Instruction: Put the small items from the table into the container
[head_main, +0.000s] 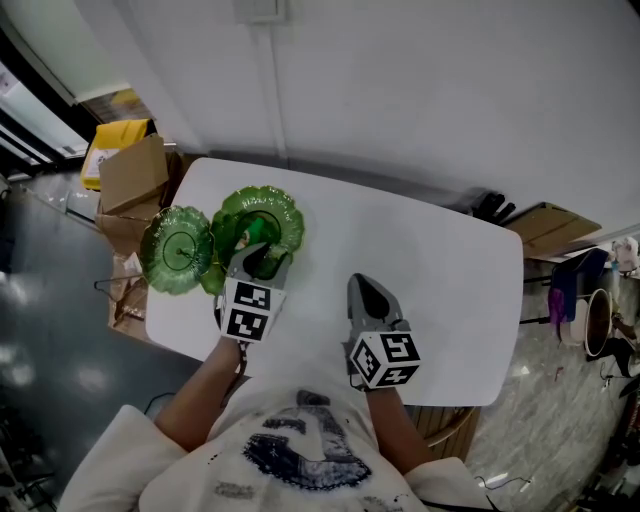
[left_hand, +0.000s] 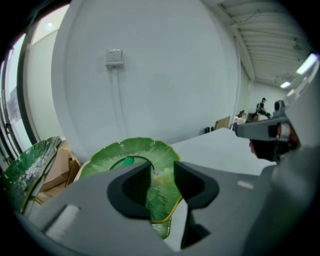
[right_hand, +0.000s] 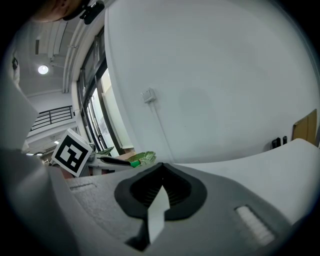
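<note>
Two green leaf-shaped glass plates lie at the white table's (head_main: 440, 290) left end. The nearer plate (head_main: 272, 212) (left_hand: 145, 152) has a bright green piece (head_main: 254, 232) (left_hand: 125, 161) in it. My left gripper (head_main: 262, 260) (left_hand: 162, 182) has its jaws on either side of this plate's near rim, and the rim fills the gap between the pads. The second plate (head_main: 176, 248) (left_hand: 30, 165) sits further left, overlapping the first. Over the table's bare middle my right gripper (head_main: 372, 288) (right_hand: 160, 187) is shut with nothing in it.
Cardboard boxes (head_main: 135, 172) and a yellow object (head_main: 115, 135) stand on the floor off the table's left end. More clutter lies on the floor past the right end (head_main: 570, 280). A white wall runs behind the table.
</note>
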